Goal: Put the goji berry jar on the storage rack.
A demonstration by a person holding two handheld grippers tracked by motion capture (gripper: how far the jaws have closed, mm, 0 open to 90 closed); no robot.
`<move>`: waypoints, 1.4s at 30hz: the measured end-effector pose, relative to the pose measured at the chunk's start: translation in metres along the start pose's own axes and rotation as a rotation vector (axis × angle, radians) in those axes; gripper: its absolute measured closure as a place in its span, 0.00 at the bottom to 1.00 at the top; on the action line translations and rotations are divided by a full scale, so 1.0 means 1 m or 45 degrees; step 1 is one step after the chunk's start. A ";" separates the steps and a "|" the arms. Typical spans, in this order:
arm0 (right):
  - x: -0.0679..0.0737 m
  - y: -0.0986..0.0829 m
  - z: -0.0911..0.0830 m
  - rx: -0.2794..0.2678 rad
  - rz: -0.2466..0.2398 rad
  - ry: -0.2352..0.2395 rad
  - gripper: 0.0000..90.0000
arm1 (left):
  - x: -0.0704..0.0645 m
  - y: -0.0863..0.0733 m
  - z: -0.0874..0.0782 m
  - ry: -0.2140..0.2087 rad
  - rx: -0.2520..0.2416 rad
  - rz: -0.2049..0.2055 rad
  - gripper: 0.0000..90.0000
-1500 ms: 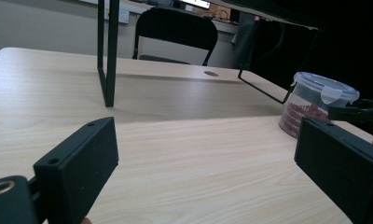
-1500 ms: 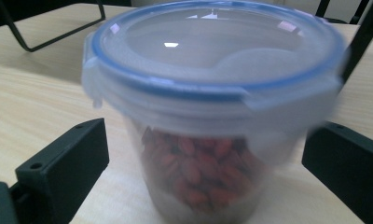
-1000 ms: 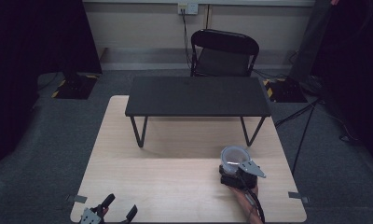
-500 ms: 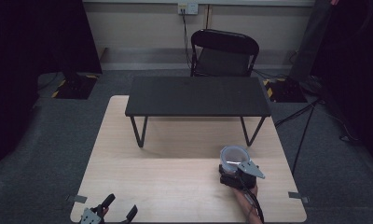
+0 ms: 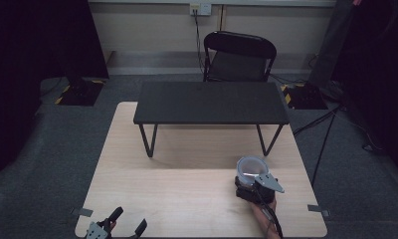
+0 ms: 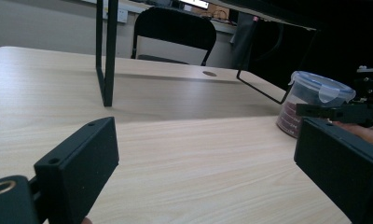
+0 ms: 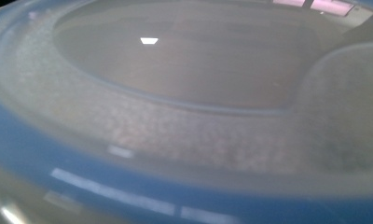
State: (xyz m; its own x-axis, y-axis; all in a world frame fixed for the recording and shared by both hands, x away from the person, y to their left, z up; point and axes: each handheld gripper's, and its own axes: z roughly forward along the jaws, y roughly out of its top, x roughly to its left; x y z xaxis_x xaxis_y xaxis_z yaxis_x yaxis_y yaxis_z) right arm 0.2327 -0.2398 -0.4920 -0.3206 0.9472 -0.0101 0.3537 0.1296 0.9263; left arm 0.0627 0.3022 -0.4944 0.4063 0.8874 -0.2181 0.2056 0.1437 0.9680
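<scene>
The pale wooden table (image 5: 187, 189) lay before me, with a low black stand (image 5: 211, 102) on thin legs set across its far half and a black chair (image 5: 239, 57) on the floor beyond, at twelve o'clock. A round clear container (image 5: 250, 169) with a blue-rimmed clip lid stood on the table at about four o'clock from the centre; from my left side it showed dark reddish contents (image 6: 292, 116). My right hand-held gripper (image 5: 254, 191) sat right against its near side, under its grey plate; whether it was clenched on the tub I could not tell, its own camera pressed blurrily against the lid (image 7: 184, 116). My left hand-held gripper (image 5: 122, 226) rested at seven o'clock, jaws spread wide, released, holding nothing. I could read no writing.
</scene>
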 end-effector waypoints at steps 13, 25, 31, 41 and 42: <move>-0.007 0.020 -0.019 -0.065 -0.003 0.009 0.02 | 0.000 0.000 0.000 -0.003 0.000 0.001 0.06; -0.012 0.068 -0.042 -0.146 -0.033 0.039 0.02 | 0.000 0.000 0.000 -0.006 0.002 0.000 0.06; -0.010 0.096 -0.048 -0.161 -0.045 0.075 0.02 | 0.000 0.000 0.000 -0.010 0.001 -0.002 0.07; 0.003 0.147 -0.044 -0.189 -0.070 0.121 0.02 | 0.001 0.000 0.000 -0.010 -0.002 -0.003 0.07; 0.006 0.152 -0.042 -0.190 -0.073 0.119 0.02 | 0.001 0.000 0.000 -0.010 -0.002 -0.002 0.07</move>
State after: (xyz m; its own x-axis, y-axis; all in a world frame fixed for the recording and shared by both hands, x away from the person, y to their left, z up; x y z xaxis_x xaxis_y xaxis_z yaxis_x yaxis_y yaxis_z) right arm 0.2477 -0.2272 -0.3356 -0.4189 0.9073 -0.0359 0.2005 0.1310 0.9709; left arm 0.0631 0.3029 -0.4946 0.4126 0.8838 -0.2205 0.2050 0.1457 0.9678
